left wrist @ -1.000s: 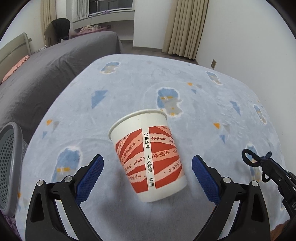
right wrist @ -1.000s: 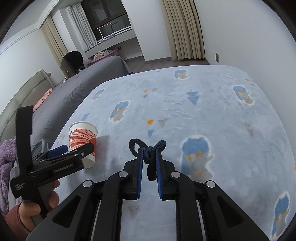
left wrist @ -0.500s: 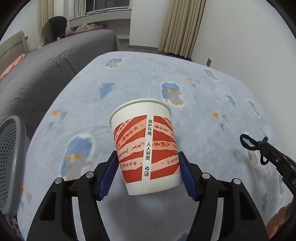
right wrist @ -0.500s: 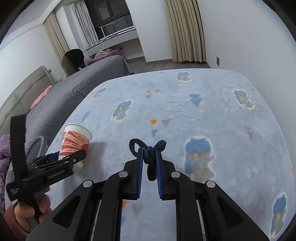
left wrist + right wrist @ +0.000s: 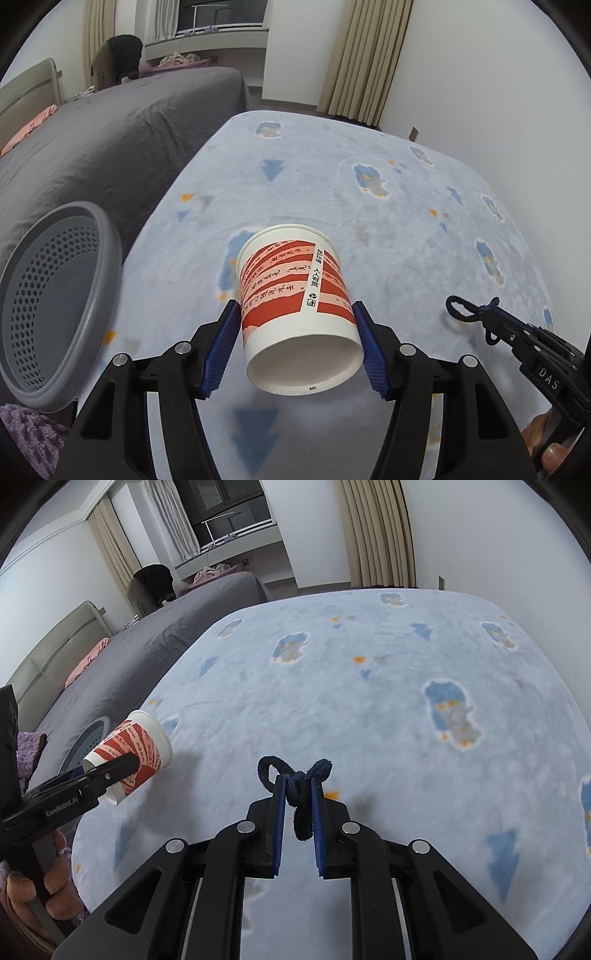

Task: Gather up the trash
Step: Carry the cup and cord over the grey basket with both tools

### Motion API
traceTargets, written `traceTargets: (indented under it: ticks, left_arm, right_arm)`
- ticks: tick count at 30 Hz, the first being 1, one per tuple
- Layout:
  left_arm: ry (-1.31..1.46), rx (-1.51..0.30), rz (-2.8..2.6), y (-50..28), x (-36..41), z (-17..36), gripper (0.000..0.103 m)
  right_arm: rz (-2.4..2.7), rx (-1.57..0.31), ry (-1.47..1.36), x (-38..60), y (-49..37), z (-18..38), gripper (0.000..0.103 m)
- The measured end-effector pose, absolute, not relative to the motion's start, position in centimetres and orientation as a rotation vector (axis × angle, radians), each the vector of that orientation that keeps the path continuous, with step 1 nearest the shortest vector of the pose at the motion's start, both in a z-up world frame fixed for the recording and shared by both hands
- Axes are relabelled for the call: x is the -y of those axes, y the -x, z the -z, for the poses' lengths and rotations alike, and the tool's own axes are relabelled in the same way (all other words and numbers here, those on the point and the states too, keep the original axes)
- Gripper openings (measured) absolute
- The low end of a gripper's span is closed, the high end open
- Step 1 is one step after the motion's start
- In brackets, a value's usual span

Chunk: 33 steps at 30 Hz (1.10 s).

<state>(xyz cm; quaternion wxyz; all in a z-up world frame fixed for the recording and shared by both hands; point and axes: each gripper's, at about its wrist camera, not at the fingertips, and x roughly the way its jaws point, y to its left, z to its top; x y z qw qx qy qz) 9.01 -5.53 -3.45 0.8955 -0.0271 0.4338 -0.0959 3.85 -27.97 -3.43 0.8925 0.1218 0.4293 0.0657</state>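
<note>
My left gripper (image 5: 295, 325) is shut on a red and white paper cup (image 5: 295, 295) and holds it tilted above the blue blanket, its base toward the camera. The cup also shows in the right wrist view (image 5: 129, 753), held beside a grey perforated bin (image 5: 48, 302). My right gripper (image 5: 298, 797) is shut on a knotted dark blue cord (image 5: 299, 782), which also shows at the right of the left wrist view (image 5: 469, 310).
A light blue blanket (image 5: 369, 701) with blue and orange patterns covers the surface below. A grey bed (image 5: 110, 129) lies to the left behind the bin. White walls and curtains stand at the back and right. A purple fuzzy cloth (image 5: 26, 428) lies under the bin.
My left gripper closed on the cup, lifted it off the blanket and carried it left toward the bin, tilting it. My right gripper keeps holding the cord.
</note>
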Motion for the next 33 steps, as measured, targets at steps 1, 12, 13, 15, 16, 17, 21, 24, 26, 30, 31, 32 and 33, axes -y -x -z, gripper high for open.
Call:
traceTargets:
  ticks: [1, 12, 13, 15, 16, 17, 21, 24, 26, 30, 31, 32, 33]
  left_arm:
    - [0.065, -0.903, 0.199, -8.9, 4.9, 3.6, 0.06]
    - [0.102, -0.872, 0.216, -6.6, 0.1, 2.8, 0.059]
    - [0.104, -0.866, 0.213, -6.5, -0.4, 2.6, 0.059]
    - [0.103, -0.853, 0.204, -6.2, -1.4, 2.3, 0.059]
    - [0.1, -0.847, 0.199, -6.1, -1.9, 2.1, 0.059]
    - [0.095, -0.839, 0.189, -5.9, -2.5, 2.0, 0.059]
    - [0.087, -0.816, 0.152, -5.6, -4.9, 1.5, 0.059]
    - [0.085, -0.801, 0.119, -5.5, -7.3, 1.3, 0.059]
    - [0.084, -0.794, 0.099, -5.6, -8.8, 1.2, 0.059]
    - [0.081, -0.781, 0.058, -5.9, -11.7, 1.1, 0.059]
    - [0.079, -0.779, 0.044, -6.1, -12.6, 1.1, 0.059]
    - [0.077, -0.776, 0.031, -6.1, -13.4, 1.1, 0.059]
    - [0.077, -0.773, 0.018, -6.3, -14.2, 1.2, 0.059]
  right_arm:
    - [-0.138, -0.894, -0.25, 27.6, -3.7, 3.5, 0.013]
    - [-0.148, -0.889, -0.227, 23.1, -2.5, 2.6, 0.013]
    - [-0.15, -0.889, -0.225, 22.7, -2.5, 2.5, 0.013]
    - [-0.156, -0.889, -0.216, 21.8, -2.6, 2.3, 0.013]
    - [-0.162, -0.889, -0.211, 21.2, -2.7, 2.2, 0.013]
    - [-0.168, -0.888, -0.207, 20.8, -2.9, 2.0, 0.013]
    - [-0.202, -0.88, -0.18, 18.2, -3.5, 1.3, 0.013]
    - [-0.239, -0.871, -0.162, 15.7, -4.3, 0.7, 0.013]
    - [-0.267, -0.866, -0.149, 13.9, -4.9, 0.4, 0.013]
    - [-0.318, -0.856, -0.133, 10.4, -6.1, -0.2, 0.013]
    - [-0.335, -0.854, -0.133, 9.3, -6.6, -0.3, 0.013]
    - [-0.346, -0.851, -0.131, 8.5, -6.9, -0.3, 0.013]
    - [-0.357, -0.848, -0.127, 7.6, -7.2, -0.4, 0.013]
